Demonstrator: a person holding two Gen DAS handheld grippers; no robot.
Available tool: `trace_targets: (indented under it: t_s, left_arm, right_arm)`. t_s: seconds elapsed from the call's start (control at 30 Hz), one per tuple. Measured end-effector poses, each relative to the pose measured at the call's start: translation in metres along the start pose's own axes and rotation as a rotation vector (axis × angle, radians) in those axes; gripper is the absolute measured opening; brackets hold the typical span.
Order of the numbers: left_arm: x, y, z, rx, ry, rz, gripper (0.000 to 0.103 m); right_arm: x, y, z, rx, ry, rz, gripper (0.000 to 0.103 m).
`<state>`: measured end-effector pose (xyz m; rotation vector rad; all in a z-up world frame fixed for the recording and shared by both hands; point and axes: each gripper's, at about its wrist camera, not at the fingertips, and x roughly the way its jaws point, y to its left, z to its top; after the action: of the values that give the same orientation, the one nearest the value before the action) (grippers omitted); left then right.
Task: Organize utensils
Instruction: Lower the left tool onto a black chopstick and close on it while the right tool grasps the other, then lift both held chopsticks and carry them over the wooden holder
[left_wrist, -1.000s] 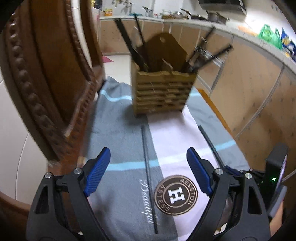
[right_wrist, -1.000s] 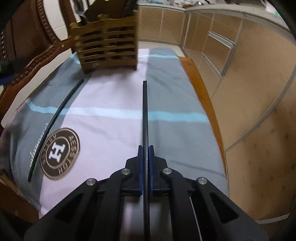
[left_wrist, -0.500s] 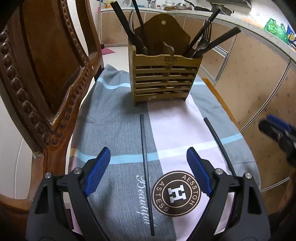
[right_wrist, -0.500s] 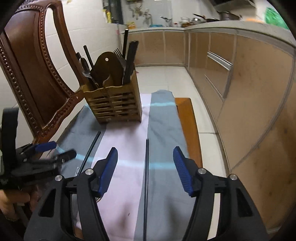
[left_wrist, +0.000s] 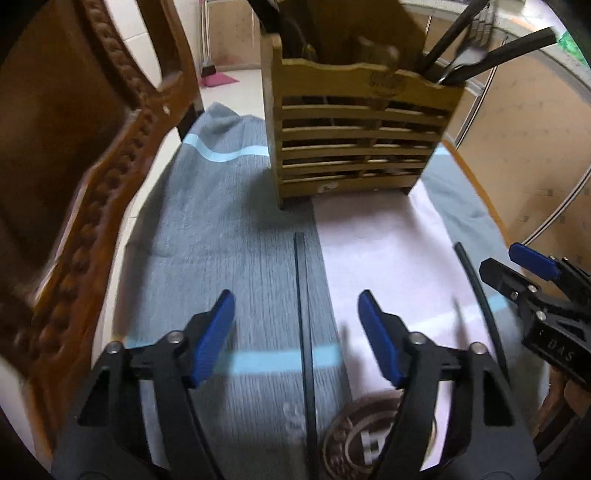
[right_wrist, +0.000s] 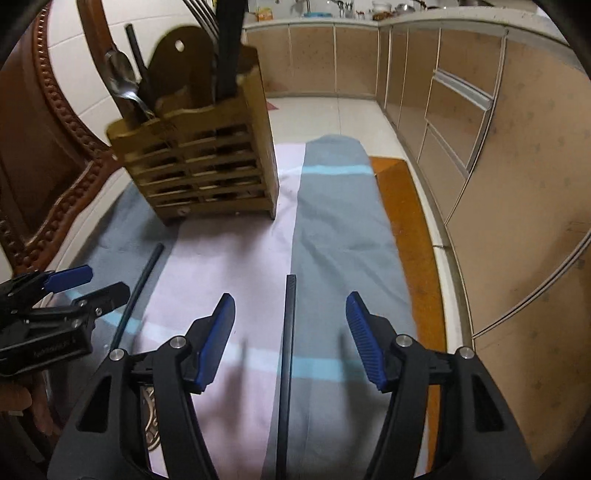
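Both grippers hang over the towel: left gripper closing astride one black chopstick, pads not yet touching, right gripper open astride another chopstick, wooden holder at twelve o'clock; a thin stick could roll aside; towel lettering blurred unreadable.

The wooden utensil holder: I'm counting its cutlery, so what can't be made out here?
- Left wrist view: wooden utensil holder, handle tops cut off by the top edge.
- Right wrist view: lower ends of the spoon and its neighbours hidden behind the slats.
- Towel logo: blurred, partly behind the left gripper, jaws closing.
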<state>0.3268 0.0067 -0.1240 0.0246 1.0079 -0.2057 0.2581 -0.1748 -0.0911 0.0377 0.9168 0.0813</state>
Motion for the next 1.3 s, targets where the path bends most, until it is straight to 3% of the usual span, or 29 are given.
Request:
trace_targets:
  t_s: [0.13,0.23,0.27,0.33,0.37,0.47,0.57,0.77,1.0,1.13,1.3]
  left_arm:
    - [0.02,-0.001,0.013,-0.009,0.041,-0.01,0.051]
    - [0.037,-0.005,0.019,-0.013,0.074,-0.021,0.04]
    - [0.04,-0.006,0.02,-0.004,0.059,-0.006,0.036]
    - [0.042,-0.008,0.024,0.004,0.045,0.012,0.018]
    - [0.042,-0.007,0.025,-0.006,0.048,-0.001,0.007]
    - [0.039,-0.003,0.025,-0.022,0.051,-0.041,0.007]
    - [0.012,-0.002,0.028,-0.018,0.002,-0.066,0.007]
    - [-0.095,0.005,0.037,-0.024,-0.182,-0.155,0.007]
    - [-0.194,0.02,0.034,-0.019,-0.377,-0.181,0.007]
    - [-0.235,0.037,0.032,-0.048,-0.495,-0.187,0.007]
    - [-0.254,0.047,0.033,-0.081,-0.554,-0.178,0.007]
  right_arm:
    - [0.021,0.002,0.008,-0.016,0.032,-0.003,0.057]
    - [0.04,0.001,0.009,-0.02,0.078,-0.005,0.044]
    - [0.045,0.001,0.009,-0.024,0.087,0.001,0.039]
    - [0.047,0.005,0.01,-0.056,0.073,-0.009,0.027]
    - [0.048,0.007,0.011,-0.063,0.075,0.004,0.008]
    - [0.043,0.006,0.014,-0.054,0.073,0.042,0.007]
    - [0.009,0.008,0.022,-0.049,0.008,0.086,0.007]
    - [-0.095,0.007,0.023,-0.032,-0.179,0.181,0.007]
    - [-0.189,0.019,0.022,-0.017,-0.357,0.223,0.007]
    - [-0.224,0.035,0.05,-0.034,-0.469,0.204,0.007]
    - [-0.251,0.062,0.117,-0.074,-0.613,0.136,0.007]
